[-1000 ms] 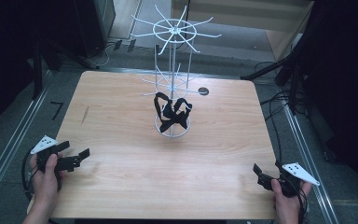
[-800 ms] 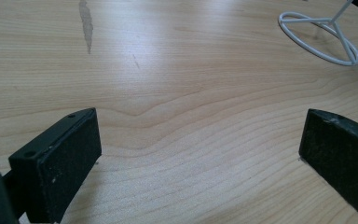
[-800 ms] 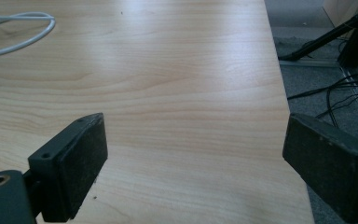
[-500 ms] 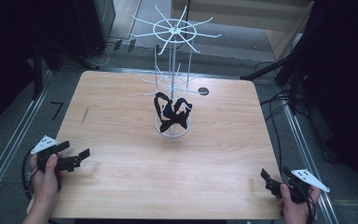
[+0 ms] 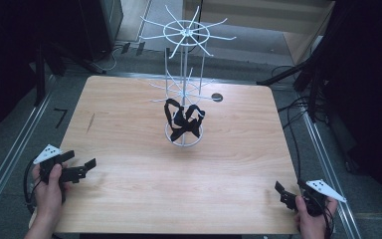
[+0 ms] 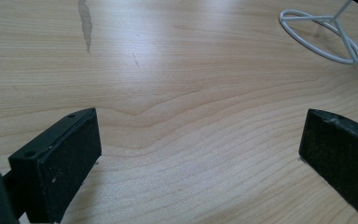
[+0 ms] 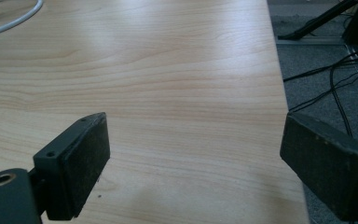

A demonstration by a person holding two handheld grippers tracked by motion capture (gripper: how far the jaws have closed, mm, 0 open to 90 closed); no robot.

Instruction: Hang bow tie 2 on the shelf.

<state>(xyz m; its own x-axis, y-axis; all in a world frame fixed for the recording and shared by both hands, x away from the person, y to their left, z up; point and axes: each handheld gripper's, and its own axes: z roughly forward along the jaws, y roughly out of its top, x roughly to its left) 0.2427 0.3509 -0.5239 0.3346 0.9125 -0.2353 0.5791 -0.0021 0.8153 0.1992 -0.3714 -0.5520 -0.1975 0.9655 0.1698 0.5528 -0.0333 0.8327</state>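
lab/recording rig | wooden table [image 5: 129, 199] on grey carpet | metal rails beside table | cables, black stands right of table

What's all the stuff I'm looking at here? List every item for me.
Table: one, light wood, centre.
Wire rack: one, white, upright mid-table on a ring base.
Strap bundle: one, black, hanging low on the rack.
Small disc: one, dark, behind the rack.
Cables: several, black, floor at right.
Left gripper: one, black, near-left corner, jaws apart.
Right gripper: one, black, near-right corner, jaws apart.
Hands: two, holding the grippers.
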